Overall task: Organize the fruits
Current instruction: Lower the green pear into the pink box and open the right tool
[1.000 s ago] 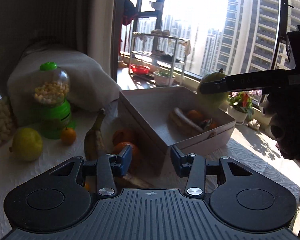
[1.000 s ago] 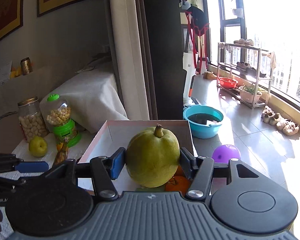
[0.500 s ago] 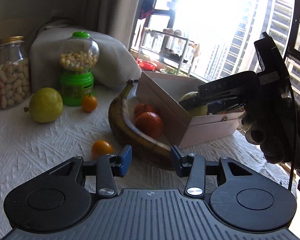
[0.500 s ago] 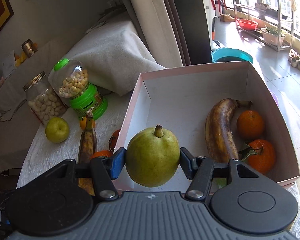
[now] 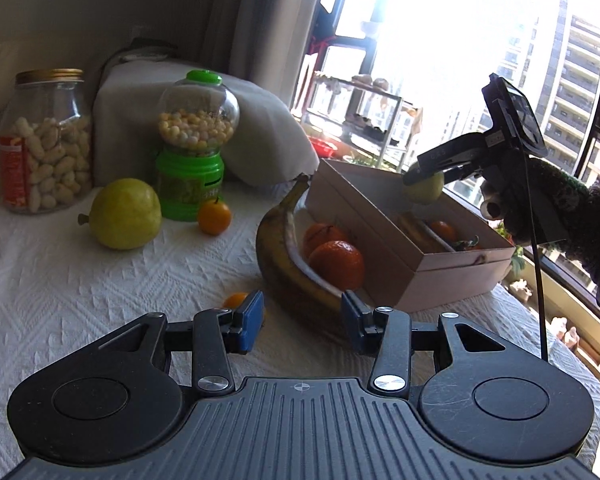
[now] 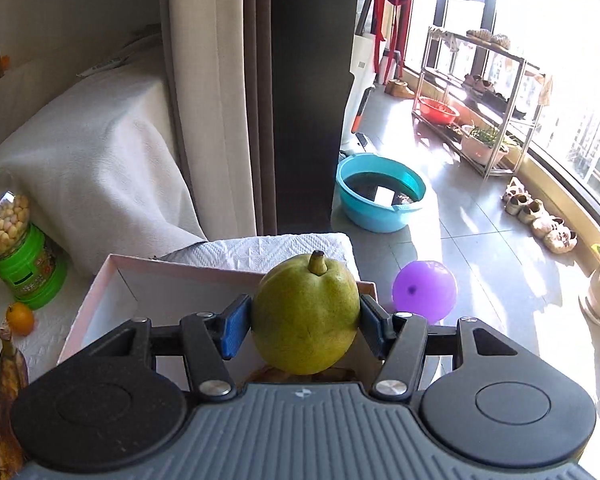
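Note:
My right gripper (image 6: pixel 304 326) is shut on a green pear (image 6: pixel 306 314) and holds it over the pink box (image 6: pixel 111 300). In the left wrist view the pear (image 5: pixel 426 188) hangs above the box (image 5: pixel 452 276), which holds a banana and oranges (image 5: pixel 442 230). My left gripper (image 5: pixel 302 320) is open and empty, low over the white tablecloth, right before a brown banana (image 5: pixel 283 256). Two oranges (image 5: pixel 334 262) lie between the banana and the box. A small orange (image 5: pixel 235 300) lies by the left fingertip. A second pear (image 5: pixel 123 214) and a small orange (image 5: pixel 214 217) lie further left.
A green candy dispenser (image 5: pixel 191 148) and a glass jar of nuts (image 5: pixel 45 140) stand at the back left, before a cloth-covered block (image 5: pixel 259 128). The table edge (image 5: pixel 556 344) is to the right of the box. On the floor beyond are a blue basin (image 6: pixel 380 198) and a purple ball (image 6: pixel 424 290).
My left gripper has dropped lower and closer to the banana on the cloth. My right gripper, still holding the pear, has tilted up over the box so the view shows the box's far edge.

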The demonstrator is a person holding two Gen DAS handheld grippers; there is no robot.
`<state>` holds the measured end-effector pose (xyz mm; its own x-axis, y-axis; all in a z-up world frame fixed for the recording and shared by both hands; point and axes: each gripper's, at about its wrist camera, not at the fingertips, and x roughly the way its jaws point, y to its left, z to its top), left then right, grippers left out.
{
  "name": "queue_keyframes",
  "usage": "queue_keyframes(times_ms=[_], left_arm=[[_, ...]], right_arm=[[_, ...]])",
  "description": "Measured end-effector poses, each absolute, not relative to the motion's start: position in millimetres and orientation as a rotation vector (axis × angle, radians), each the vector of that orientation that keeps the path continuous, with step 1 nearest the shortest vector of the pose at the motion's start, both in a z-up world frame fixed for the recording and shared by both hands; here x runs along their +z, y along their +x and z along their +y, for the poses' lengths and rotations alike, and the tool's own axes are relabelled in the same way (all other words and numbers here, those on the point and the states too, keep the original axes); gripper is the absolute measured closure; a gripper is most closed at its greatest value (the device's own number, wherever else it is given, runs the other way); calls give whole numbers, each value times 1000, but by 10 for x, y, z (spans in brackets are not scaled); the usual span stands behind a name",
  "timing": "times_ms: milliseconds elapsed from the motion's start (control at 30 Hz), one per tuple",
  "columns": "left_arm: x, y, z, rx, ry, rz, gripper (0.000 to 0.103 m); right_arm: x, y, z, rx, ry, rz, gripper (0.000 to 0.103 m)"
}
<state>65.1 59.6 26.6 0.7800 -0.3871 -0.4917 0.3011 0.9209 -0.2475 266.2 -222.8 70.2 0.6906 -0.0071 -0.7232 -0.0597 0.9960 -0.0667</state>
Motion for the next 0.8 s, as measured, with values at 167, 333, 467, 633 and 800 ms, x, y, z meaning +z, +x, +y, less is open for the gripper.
queue_keyframes(times_ms=[167,333,467,633,800], left_arm=[[229,663,596,-371,-159,577,56],[244,643,596,-365,-152,571,56],[258,640,606,-365,-157,565,56],[271,621,598,-368,-153,561,56],[289,614,588,-363,-143,562,56]], right_arm=[[565,2788,-2101,12,-167,837,45],[542,2795,-2037,17,-214,842,45],[607,2630,-2111,32,-183,809,47],[535,2377,-2167,34,-194,814,57],[545,2216,-2271,56,-151,808,60]])
